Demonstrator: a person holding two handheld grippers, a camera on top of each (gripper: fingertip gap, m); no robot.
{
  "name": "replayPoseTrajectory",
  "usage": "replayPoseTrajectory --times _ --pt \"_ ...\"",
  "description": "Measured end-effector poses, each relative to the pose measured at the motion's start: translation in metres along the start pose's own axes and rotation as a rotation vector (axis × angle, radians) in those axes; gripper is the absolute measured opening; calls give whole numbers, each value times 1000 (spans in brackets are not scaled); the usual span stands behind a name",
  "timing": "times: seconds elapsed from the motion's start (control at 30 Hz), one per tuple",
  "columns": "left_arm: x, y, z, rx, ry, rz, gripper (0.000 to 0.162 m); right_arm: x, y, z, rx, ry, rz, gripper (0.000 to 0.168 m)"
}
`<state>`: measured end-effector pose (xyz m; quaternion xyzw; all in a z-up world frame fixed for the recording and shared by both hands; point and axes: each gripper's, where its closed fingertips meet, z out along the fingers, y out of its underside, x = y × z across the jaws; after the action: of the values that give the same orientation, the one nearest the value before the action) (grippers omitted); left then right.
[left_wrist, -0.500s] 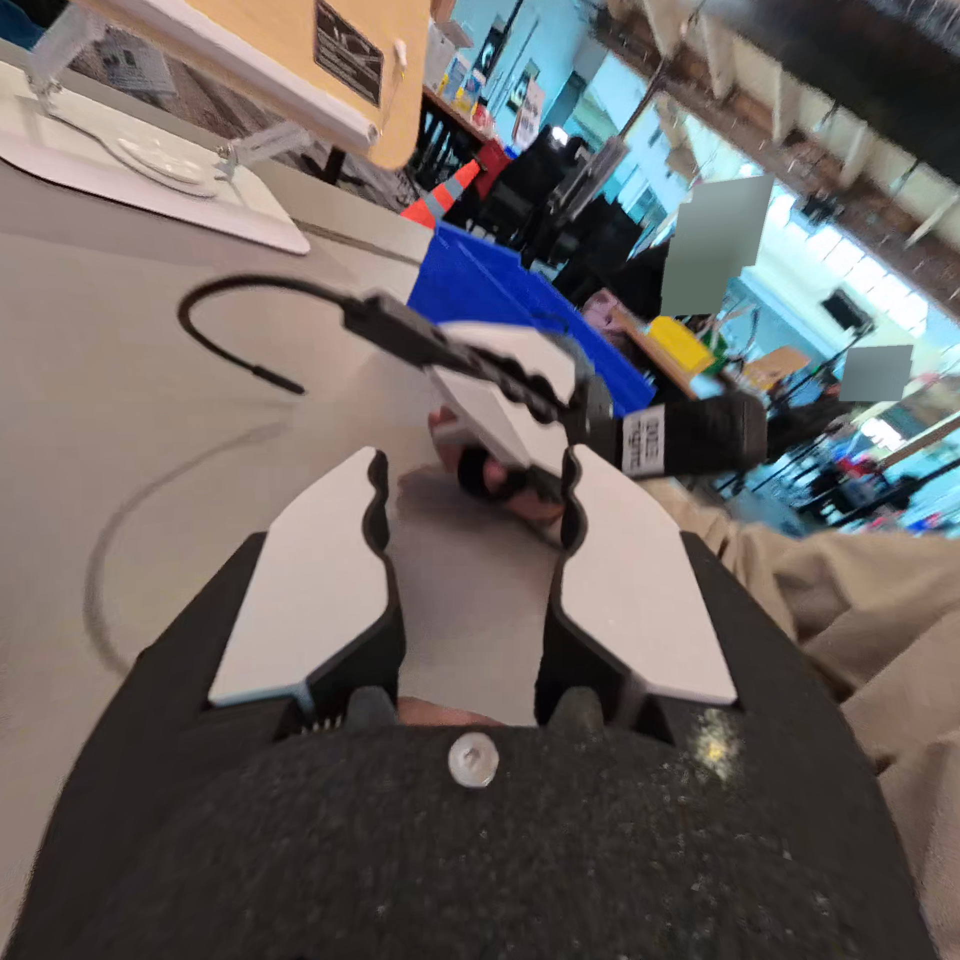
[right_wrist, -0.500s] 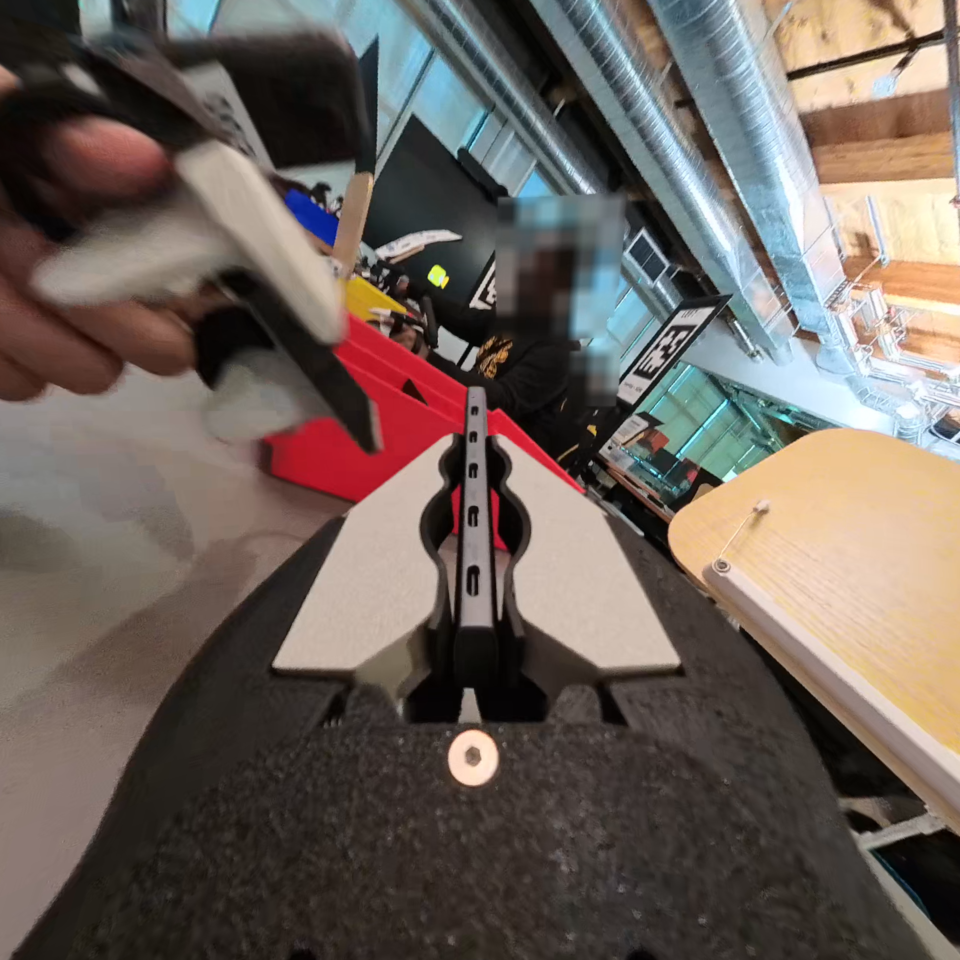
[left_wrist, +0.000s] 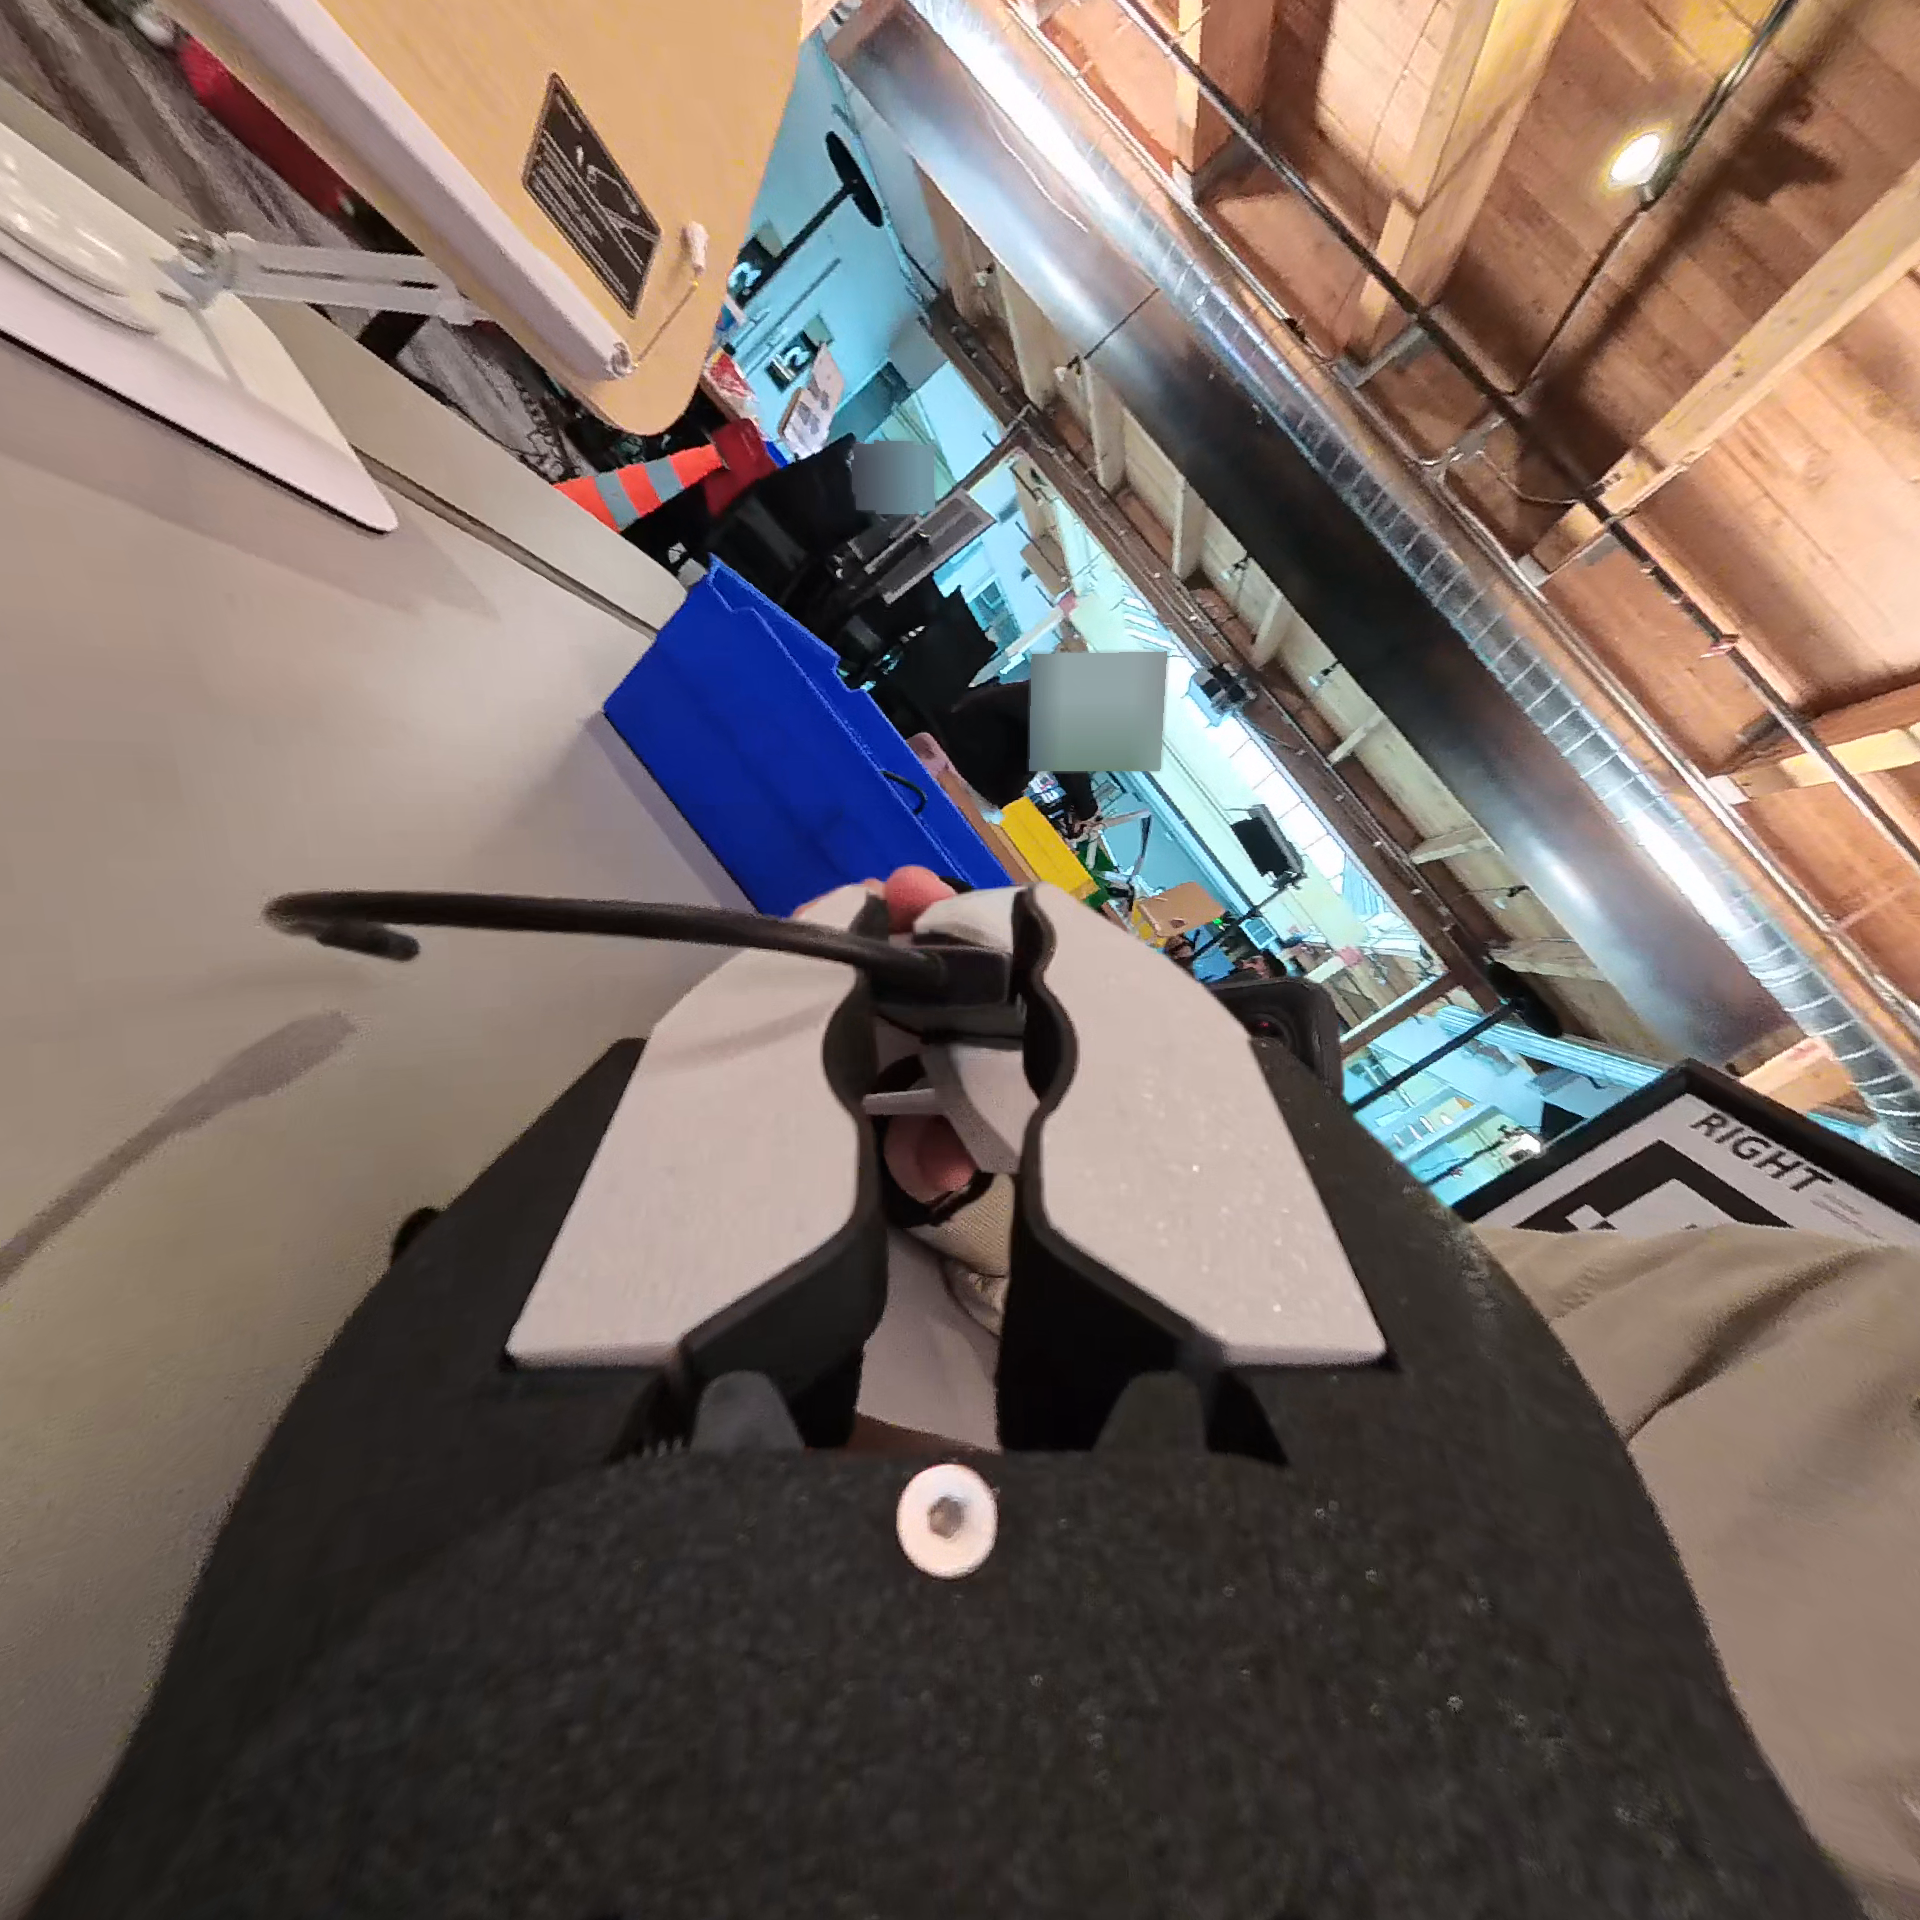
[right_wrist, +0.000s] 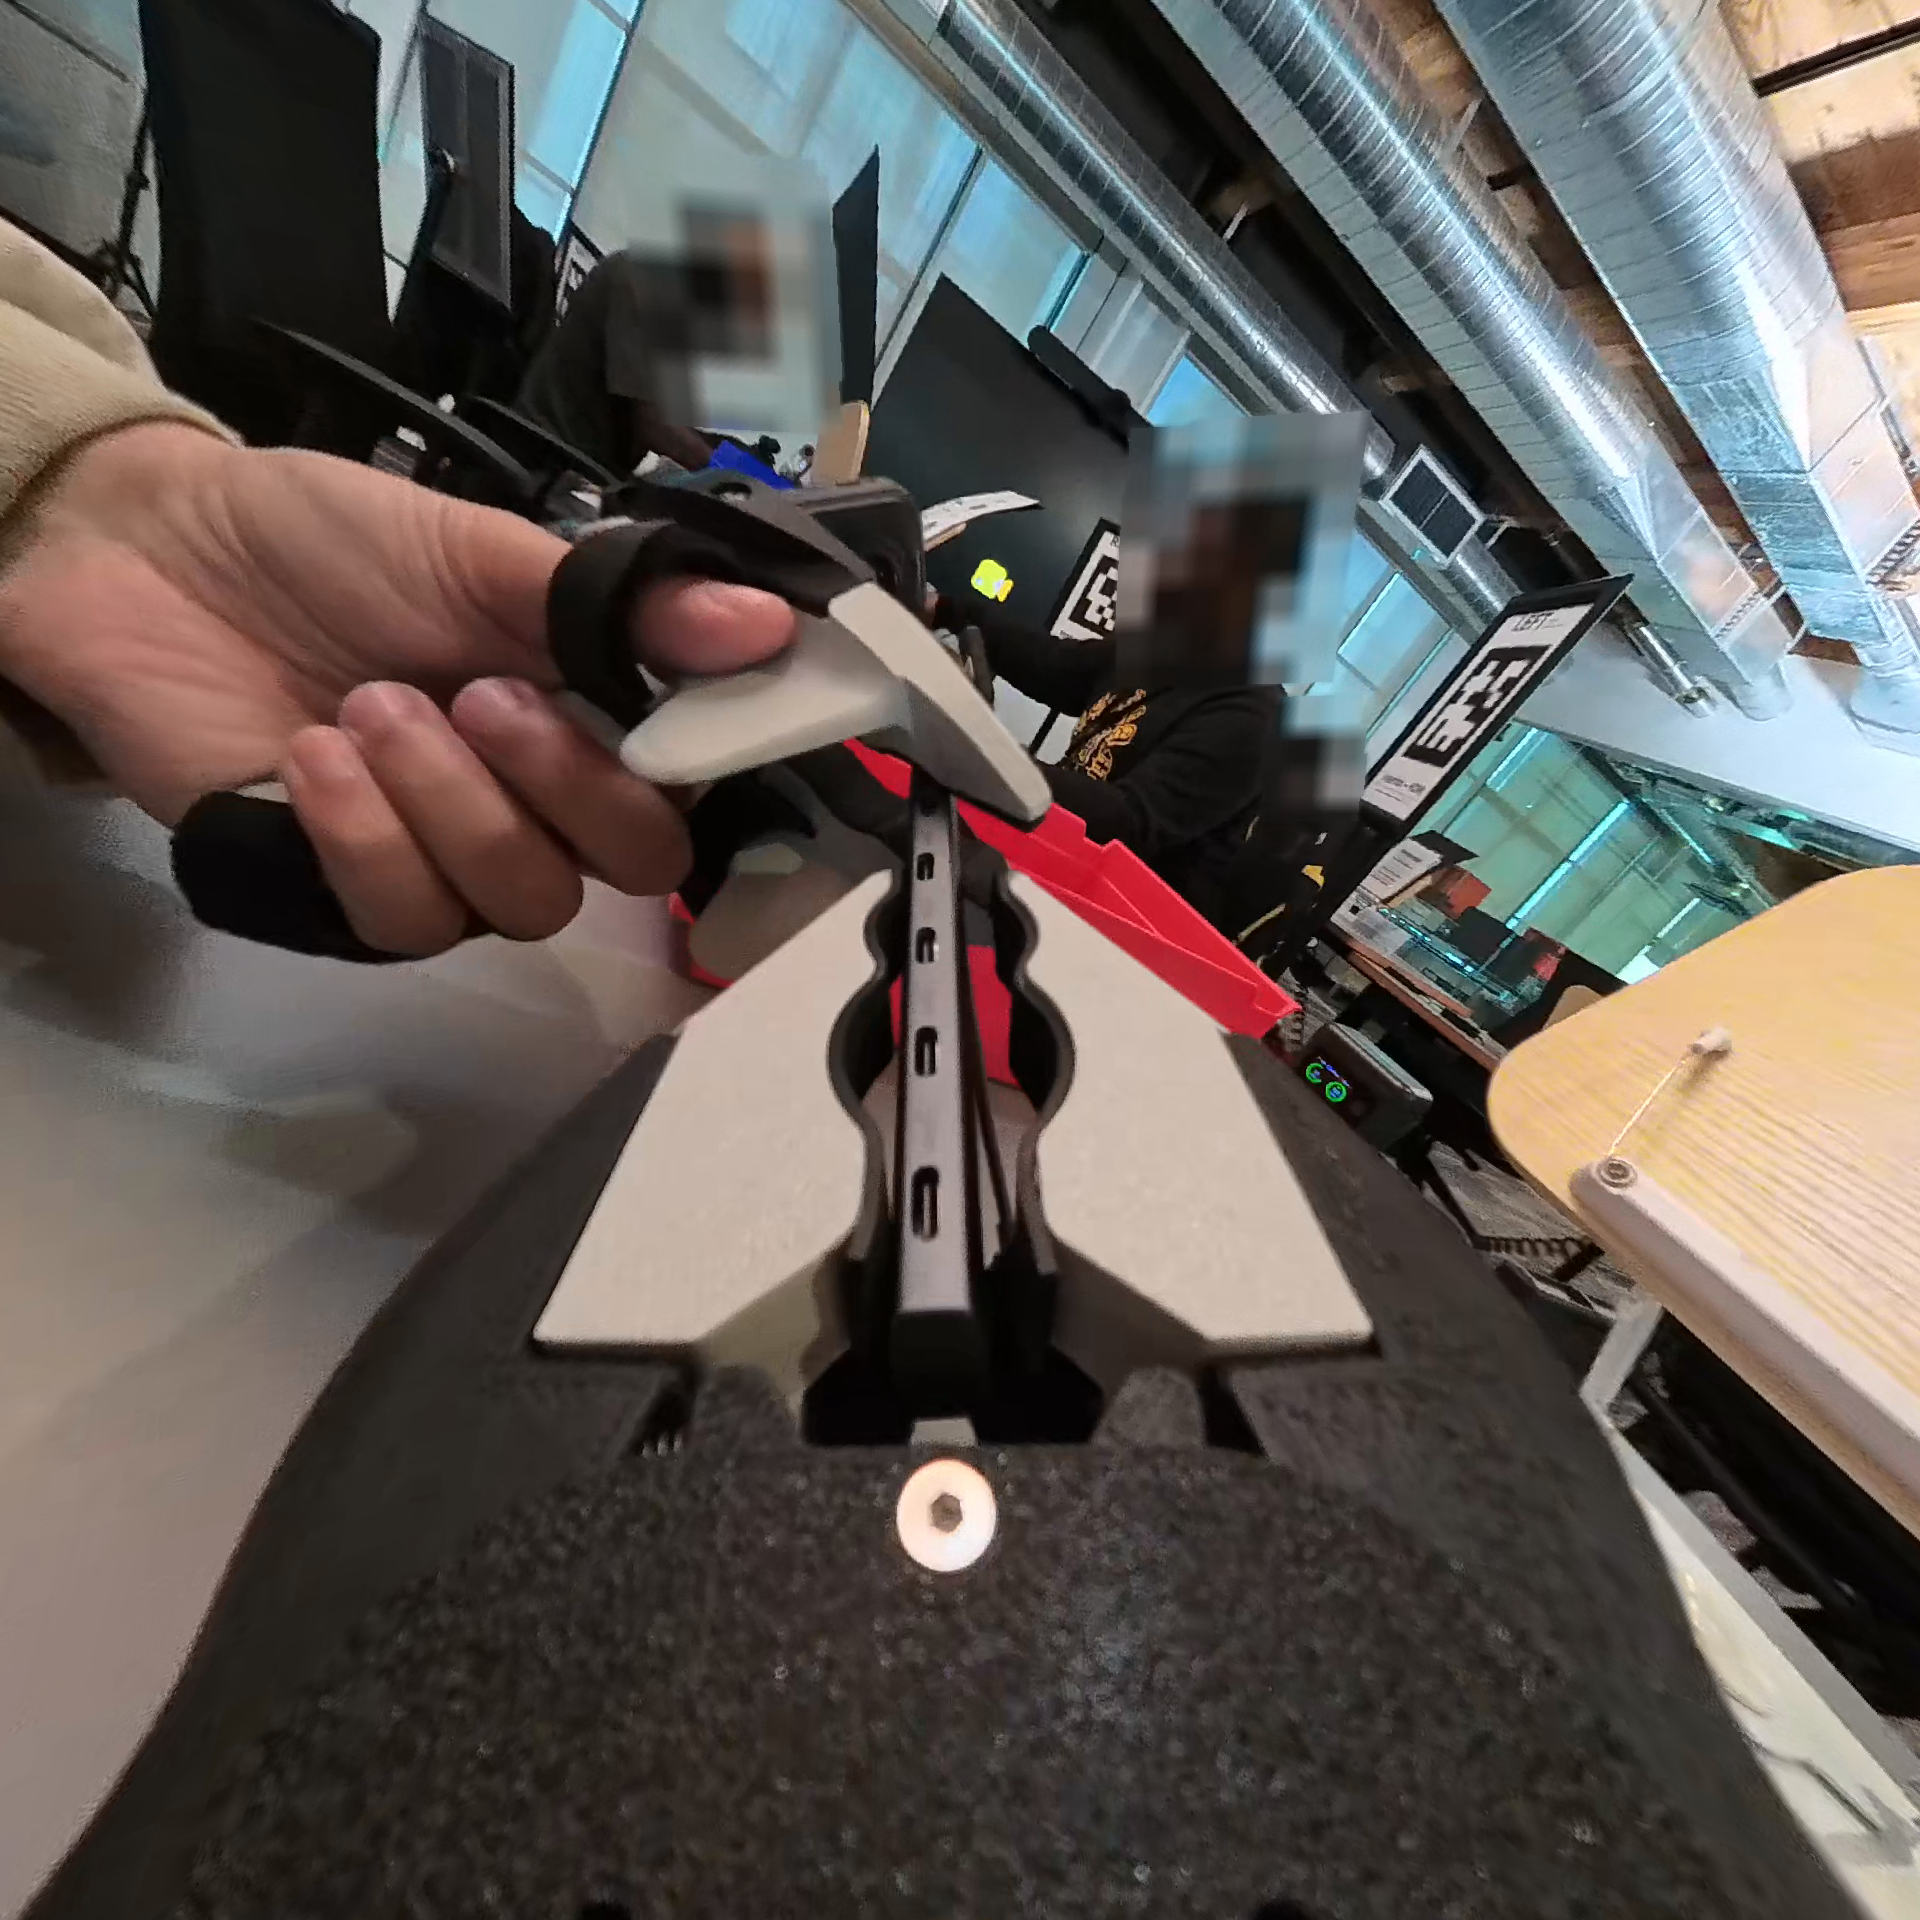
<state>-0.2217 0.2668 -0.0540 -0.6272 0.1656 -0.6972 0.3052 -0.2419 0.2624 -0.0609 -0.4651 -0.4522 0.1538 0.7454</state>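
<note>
Left wrist view: the left tool (left_wrist: 940, 997) has its two grey fingers drawn close around the black plug end of a black cable (left_wrist: 582, 920), though a narrow gap shows between them lower down. Whether the pads actually press the plug is hard to tell. The cable runs out to the left of the tool, arches above the grey tabletop (left_wrist: 260, 790) and ends in a free curled tip. Just beyond the fingertips sit the grey fingers of the right tool (left_wrist: 961, 1117) and a fingertip of the hand that holds it. Farther ahead, a blue bin (left_wrist: 769, 769) stands at the tabletop's edge. To the upper left are a wooden board (left_wrist: 582, 125) and a white flat base (left_wrist: 208, 364).

Right wrist view: the right tool (right_wrist: 940, 914) is clamped on a slim dark hub (right_wrist: 930, 1101) with a row of slots, which stands edge-on between the fingers and reaches past their tips. Directly ahead, the left tool (right_wrist: 935, 727) meets the far end of the hub, held by a hand (right_wrist: 343, 665) with a black strap over one finger. Behind them lies a red bin (right_wrist: 1122, 904); to the right is a wooden board (right_wrist: 1745, 1122).
</note>
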Motion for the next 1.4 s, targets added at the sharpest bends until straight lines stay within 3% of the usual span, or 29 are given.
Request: replayPoseTrajectory --times 0.23,0.47,0.9,1.4 --pt "4 -3 1 14 85 -90 22 3 0 0 -1 40 -61 13" --pt "5 -5 2 6 83 -18 23 3 -2 2 3 50 -77 9" --pt "3 -5 1 -2 137 -62 22 1 -3 2 5 57 -106 9" --pt "-2 -7 1 12 82 35 23 2 2 5 -26 66 -110 8"
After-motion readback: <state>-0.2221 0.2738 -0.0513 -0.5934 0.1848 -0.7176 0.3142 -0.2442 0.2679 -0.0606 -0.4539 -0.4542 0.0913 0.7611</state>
